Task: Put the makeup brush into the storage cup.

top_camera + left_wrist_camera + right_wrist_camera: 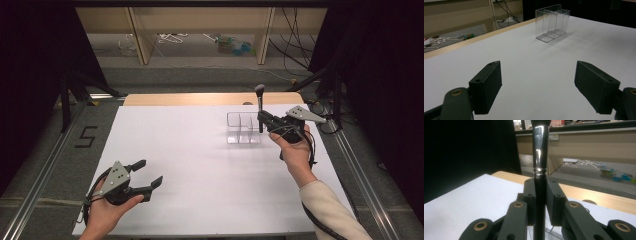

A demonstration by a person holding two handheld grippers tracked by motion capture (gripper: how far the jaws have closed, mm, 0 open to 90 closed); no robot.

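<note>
We hold the makeup brush (260,107) upright in our right gripper (263,121), the jaws clamped on its black handle just below the chrome ferrule (540,150), bristles up. The brush's long axis stands vertical, and its lower end hangs over the clear organizer (243,128), which sits on the far right part of the white desk (200,165); from the high view the handle seems to line up with a right-hand compartment, though we cannot tell which one exactly. The coming move, as we judge it, is a straight lowering into that slot, so keeping the handle plumb matters most. Our left gripper (145,175) waits at the near left, jaws wide and holding nothing, well apart from the organizer.
</note>
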